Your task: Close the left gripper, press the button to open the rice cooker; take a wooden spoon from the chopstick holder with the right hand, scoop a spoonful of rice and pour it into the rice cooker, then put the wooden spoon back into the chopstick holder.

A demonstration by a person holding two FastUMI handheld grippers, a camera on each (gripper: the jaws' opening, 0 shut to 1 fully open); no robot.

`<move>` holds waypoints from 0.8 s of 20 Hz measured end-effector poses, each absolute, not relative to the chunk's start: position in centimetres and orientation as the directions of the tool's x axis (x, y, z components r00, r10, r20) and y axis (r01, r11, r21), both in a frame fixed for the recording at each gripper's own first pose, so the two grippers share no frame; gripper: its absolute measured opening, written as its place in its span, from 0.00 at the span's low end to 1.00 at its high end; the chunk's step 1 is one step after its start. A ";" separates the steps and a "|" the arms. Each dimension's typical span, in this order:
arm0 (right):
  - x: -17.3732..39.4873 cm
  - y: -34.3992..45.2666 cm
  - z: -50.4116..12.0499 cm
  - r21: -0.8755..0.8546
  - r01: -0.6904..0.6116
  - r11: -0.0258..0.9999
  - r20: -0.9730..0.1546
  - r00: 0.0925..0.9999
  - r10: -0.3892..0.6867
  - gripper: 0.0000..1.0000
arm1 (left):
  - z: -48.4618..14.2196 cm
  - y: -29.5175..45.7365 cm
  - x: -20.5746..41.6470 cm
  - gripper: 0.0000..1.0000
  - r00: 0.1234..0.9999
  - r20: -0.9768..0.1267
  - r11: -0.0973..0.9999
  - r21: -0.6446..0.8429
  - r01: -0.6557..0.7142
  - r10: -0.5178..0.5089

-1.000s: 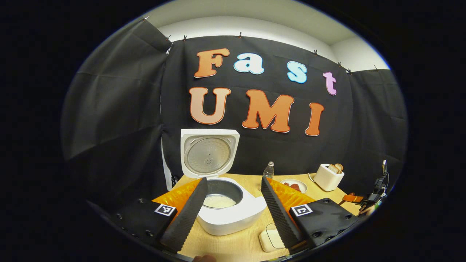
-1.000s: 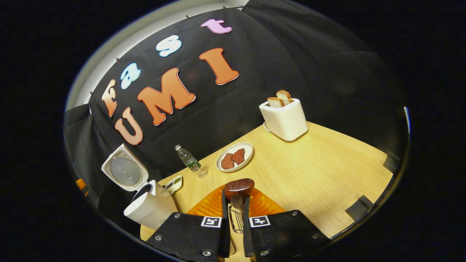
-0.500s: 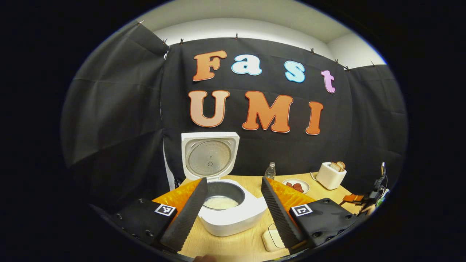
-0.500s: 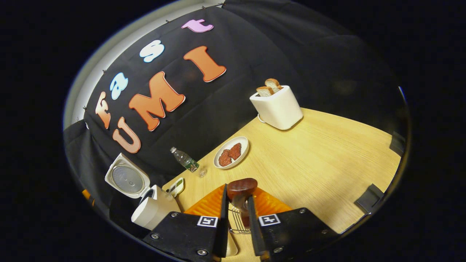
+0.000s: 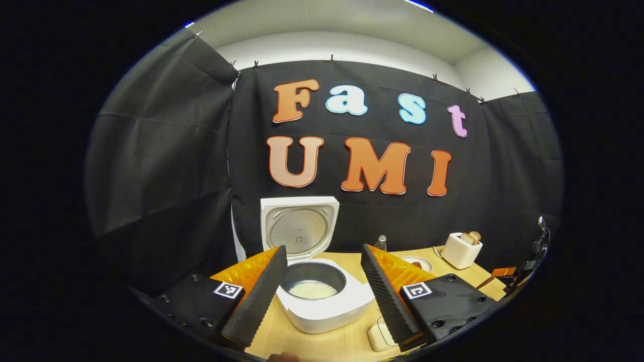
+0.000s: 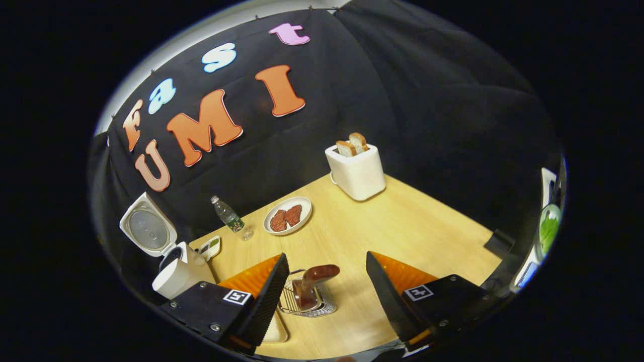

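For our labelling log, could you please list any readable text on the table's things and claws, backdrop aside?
Nothing is readable.
Bottle label: too small to read.
Square markers on left claw and right claw: patterns only, no words.

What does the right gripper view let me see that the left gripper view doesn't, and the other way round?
Right gripper view: a wire holder with the wooden spoon standing in it, close ahead on the table. Left gripper view: the white rice down inside the pot of the rice cooker. Shared: the rice cooker with its lid up, the bottle, the plate and the toaster holding bread.
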State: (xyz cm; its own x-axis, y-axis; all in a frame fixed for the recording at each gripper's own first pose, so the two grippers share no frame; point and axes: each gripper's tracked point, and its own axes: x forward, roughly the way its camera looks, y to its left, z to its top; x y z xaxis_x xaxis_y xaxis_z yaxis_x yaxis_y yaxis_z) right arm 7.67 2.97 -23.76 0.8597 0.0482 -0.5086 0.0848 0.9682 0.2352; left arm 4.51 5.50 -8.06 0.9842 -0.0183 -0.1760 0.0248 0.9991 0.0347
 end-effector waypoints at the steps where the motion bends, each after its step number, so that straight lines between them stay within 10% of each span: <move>1: 7.8 2.2 -22.2 0.203 0.090 0.975 -0.494 0.869 0.023 0.95 | -7.7 5.6 4.6 0.99 0.985 -0.172 0.999 0.032 0.025 -0.019; 16: 6.3 5.5 -2.6 0.098 -0.019 0.995 -0.213 0.976 0.040 0.95 | 3.9 7.6 8.2 0.99 1.000 -0.009 1.000 0.020 0.007 -0.007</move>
